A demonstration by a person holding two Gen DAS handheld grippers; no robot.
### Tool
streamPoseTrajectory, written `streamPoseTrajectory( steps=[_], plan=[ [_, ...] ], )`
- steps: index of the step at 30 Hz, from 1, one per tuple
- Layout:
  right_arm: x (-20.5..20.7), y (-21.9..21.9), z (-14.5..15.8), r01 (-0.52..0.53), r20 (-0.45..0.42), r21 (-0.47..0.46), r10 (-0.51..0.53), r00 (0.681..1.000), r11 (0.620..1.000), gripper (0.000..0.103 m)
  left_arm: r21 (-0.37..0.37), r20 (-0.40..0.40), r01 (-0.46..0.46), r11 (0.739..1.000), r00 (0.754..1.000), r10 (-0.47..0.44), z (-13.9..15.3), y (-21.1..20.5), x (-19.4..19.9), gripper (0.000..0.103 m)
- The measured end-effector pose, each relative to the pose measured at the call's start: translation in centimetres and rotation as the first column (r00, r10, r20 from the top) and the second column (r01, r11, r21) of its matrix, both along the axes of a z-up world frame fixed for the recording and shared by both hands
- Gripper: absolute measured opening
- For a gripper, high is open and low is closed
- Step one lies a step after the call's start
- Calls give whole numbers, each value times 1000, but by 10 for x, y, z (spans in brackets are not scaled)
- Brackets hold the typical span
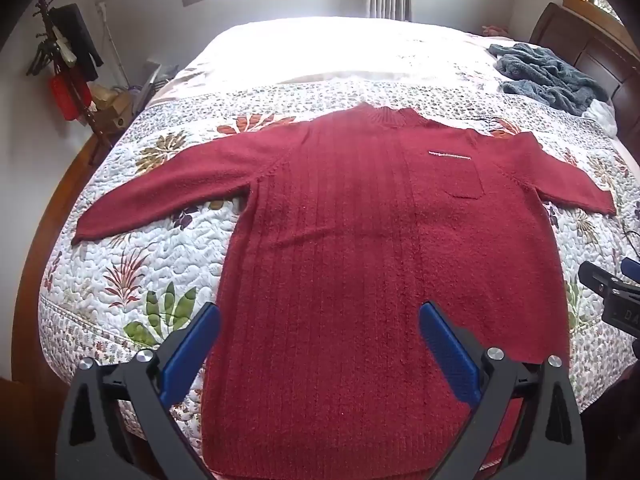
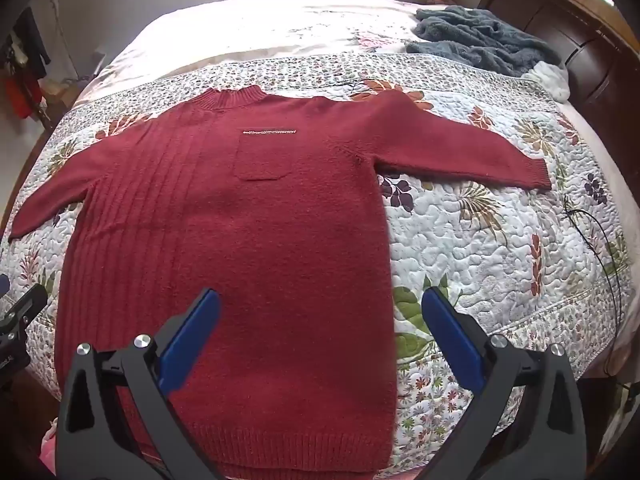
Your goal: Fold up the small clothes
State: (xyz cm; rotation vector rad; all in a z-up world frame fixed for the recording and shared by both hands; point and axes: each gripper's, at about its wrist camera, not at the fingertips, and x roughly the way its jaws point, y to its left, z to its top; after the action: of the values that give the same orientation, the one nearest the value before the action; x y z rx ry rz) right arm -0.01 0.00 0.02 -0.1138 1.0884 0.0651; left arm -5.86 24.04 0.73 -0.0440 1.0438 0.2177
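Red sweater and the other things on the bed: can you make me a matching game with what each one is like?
Things:
1. red sweater
2. grey fleece blanket
3. floral quilt
4. left hand-held gripper

States:
A. bunched up near the headboard
B. open, holding nothing
C. spread flat, sleeves out
D. covering the bed under the sweater

Pairs: 1-C, 2-A, 3-D, 4-B

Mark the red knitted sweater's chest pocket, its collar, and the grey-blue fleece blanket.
Chest pocket [image 2: 262,160], right wrist view, centre of patch.
Collar [image 2: 234,98], right wrist view, ribbed neckband.
Grey-blue fleece blanket [image 2: 480,42], right wrist view, middle of heap.
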Motion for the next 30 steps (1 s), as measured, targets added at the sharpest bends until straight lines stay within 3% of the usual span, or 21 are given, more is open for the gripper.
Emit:
streamPoseTrajectory(
  steps=[9,30],
  plan=[
    [-1,2,3,-2,17,11,1,1000,1000,100,-28,24,-4,1000,1000,5,2,3,3,99],
    [3,-2,-2,1,9,26,-1,1000,1000,100,18,37,-9,1000,999,8,1,2,5,99]
  ],
)
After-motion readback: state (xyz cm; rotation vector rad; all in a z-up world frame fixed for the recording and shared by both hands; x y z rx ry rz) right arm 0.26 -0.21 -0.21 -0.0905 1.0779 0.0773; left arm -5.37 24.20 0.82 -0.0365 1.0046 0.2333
